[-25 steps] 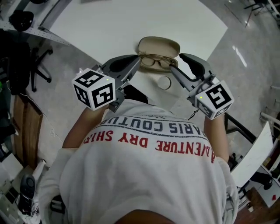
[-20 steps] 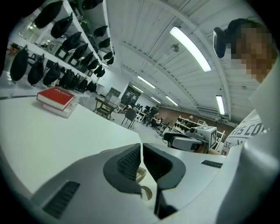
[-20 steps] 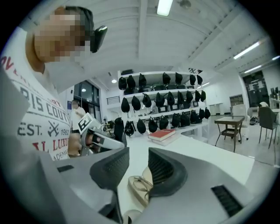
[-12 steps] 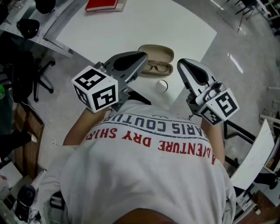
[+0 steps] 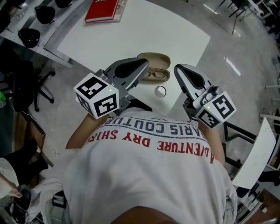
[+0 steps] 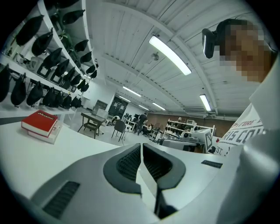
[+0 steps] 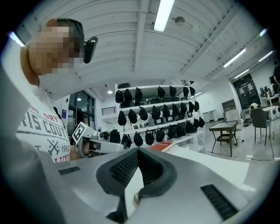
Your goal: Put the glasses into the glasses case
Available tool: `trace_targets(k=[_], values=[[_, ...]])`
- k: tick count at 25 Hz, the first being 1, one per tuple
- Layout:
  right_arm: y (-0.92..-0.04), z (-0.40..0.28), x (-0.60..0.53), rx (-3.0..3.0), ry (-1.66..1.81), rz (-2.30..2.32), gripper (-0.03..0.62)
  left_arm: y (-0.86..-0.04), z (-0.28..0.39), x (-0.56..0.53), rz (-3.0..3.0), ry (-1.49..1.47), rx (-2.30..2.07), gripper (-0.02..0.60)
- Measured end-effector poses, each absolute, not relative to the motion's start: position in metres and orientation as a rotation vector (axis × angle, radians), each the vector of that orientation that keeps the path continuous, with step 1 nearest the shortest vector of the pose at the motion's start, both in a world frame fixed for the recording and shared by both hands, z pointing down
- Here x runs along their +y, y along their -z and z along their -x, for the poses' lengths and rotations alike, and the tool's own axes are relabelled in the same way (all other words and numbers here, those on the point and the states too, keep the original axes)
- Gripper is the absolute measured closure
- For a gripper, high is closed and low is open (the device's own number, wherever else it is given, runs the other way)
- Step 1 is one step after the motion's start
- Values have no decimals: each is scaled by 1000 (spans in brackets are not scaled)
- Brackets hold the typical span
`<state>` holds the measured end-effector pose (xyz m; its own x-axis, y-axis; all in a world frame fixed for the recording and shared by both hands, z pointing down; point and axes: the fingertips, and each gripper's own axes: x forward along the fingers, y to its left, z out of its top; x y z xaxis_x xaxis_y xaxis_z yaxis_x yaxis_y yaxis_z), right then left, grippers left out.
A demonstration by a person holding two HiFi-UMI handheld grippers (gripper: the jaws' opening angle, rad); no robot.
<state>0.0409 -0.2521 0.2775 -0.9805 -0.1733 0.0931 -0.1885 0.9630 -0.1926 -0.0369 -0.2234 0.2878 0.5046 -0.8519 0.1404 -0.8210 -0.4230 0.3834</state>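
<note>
An open tan glasses case (image 5: 154,59) lies on the white table (image 5: 131,35). The brown-framed glasses (image 5: 156,74) rest along its near side, seemingly in the lower half. My left gripper (image 5: 145,64) hovers above the table just left of the glasses, its jaws together with nothing between them (image 6: 142,144). Just right of the glasses, my right gripper (image 5: 177,68) is lifted too, shut and empty (image 7: 138,151). Neither gripper touches the glasses or the case. Both gripper views look level across the room, not at the table.
A small round ring-like thing (image 5: 160,91) lies on the table near the front edge, before the case. A red book (image 5: 104,9) sits at the far left of the table (image 6: 41,124). Shelves of dark bags (image 7: 153,113) line one wall. The table's right corner is close by.
Both grippers have lifted up from beside the glasses and drawn slightly apart from them. The right jaws have gone from open to shut. The glasses stay at the case.
</note>
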Motion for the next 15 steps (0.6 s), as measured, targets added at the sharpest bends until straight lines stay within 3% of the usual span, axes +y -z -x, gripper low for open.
trace_targets(k=[15], values=[[-295, -38, -253, -2993, -289, -282, 571, -307, 39, -227, -2320, 73, -1378, 545]])
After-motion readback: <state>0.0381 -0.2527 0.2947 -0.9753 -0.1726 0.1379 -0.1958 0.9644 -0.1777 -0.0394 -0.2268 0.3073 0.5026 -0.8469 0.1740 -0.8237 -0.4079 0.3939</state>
